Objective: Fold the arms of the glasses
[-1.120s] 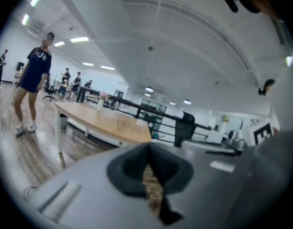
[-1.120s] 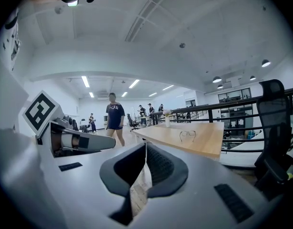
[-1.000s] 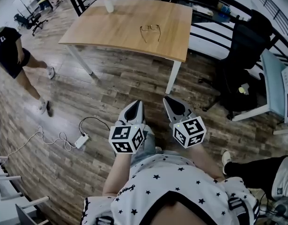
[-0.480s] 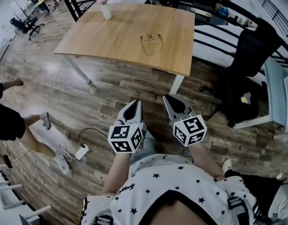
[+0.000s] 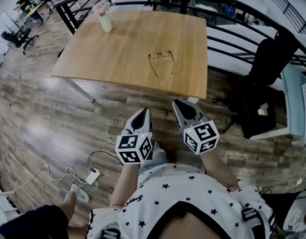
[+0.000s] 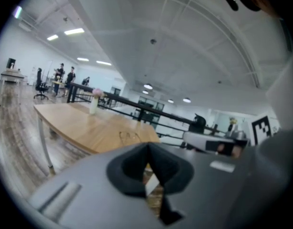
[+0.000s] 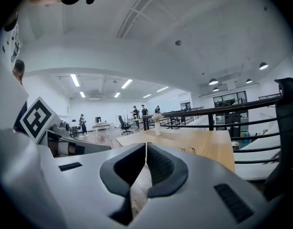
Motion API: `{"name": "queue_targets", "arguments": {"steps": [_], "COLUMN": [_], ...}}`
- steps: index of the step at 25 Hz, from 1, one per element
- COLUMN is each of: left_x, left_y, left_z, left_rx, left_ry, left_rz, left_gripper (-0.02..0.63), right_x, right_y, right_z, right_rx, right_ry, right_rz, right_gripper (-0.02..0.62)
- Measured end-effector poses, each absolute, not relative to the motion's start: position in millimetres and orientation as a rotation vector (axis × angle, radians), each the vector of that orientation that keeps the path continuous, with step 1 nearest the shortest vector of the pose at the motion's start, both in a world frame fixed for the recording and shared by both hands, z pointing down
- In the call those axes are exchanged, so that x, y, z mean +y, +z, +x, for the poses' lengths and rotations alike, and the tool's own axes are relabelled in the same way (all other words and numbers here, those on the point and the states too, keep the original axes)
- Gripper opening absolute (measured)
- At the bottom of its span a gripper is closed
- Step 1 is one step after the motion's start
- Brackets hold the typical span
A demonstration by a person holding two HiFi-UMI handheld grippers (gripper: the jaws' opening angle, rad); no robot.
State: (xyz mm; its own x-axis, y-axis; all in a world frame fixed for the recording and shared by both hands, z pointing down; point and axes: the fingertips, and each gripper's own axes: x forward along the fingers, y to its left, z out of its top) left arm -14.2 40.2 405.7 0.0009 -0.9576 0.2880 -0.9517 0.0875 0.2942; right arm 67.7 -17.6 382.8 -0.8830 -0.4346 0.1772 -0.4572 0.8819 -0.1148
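Thin dark-rimmed glasses (image 5: 160,62) lie on the smooth wooden desk (image 5: 108,54), lens front running 9 to 3 o'clock, open arms pointing to 6. The left gripper (image 5: 144,112) and right gripper (image 5: 177,104), at 6 o'clock off the desk, have their jaws together and empty.

I'm looking into a large open-plan office. A wooden table (image 5: 118,49) stands on plank flooring (image 5: 48,113) beside a black railing (image 7: 209,118), with a black swivel chair (image 5: 269,59) near it. Farther off I see desks (image 7: 101,124), another office chair (image 7: 123,124), people standing (image 7: 83,122) and long ceiling strip lights (image 7: 75,80).
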Motion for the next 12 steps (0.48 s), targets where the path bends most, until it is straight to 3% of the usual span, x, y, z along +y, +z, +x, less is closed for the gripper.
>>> {"name": "queue_targets", "arguments": {"steps": [12], "left_x": [-30.6], "left_y": [409.9], "left_z": [-80.7], "left_rx": [-1.870], "left_ry": [0.007], "left_rz": [1.960], "left_gripper": [0.006], "right_x": [-84.2], "right_y": [393.1], "right_z": [1.9], "right_rx": [-2.842], "right_ry": [0.231], "right_rz": [0.809], "right_gripper": [0.020]}}
